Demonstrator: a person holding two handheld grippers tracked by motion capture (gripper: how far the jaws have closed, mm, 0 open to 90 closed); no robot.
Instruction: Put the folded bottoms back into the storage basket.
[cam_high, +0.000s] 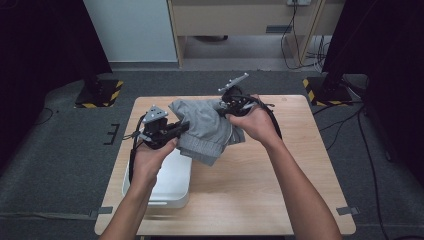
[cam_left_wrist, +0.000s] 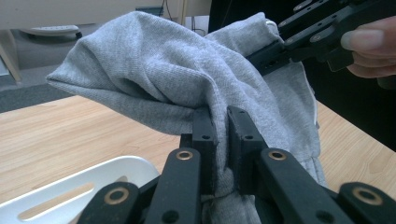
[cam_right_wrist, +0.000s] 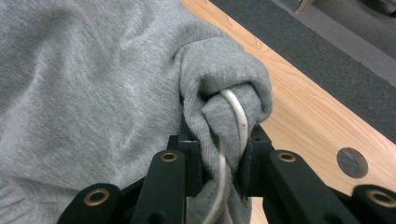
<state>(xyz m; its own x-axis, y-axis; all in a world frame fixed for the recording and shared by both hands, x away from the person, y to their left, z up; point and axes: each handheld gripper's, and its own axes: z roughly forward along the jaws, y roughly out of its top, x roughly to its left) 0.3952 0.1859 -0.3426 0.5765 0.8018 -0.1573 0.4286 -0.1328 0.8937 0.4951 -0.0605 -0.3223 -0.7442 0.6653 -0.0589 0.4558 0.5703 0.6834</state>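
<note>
Both tongs pinching grey garment (cam_high: 207, 131): left tongs (cam_left_wrist: 223, 122) on bunched fold, right tongs (cam_right_wrist: 219, 154) on hem w/ cord. Soft, light, floppy; best gripped at edges.

Your left gripper (cam_high: 181, 128) and right gripper (cam_high: 223, 111) face each other above the table, both jaws clamped tight, forearms reaching forward.

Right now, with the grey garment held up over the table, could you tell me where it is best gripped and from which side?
Grip the grey garment at its bunched outer folds, coming in level from either end. The left gripper pinches a fold and the right gripper clamps a rolled edge with its white drawstring; thick bunches probably hold more firmly than flat cloth.
</note>
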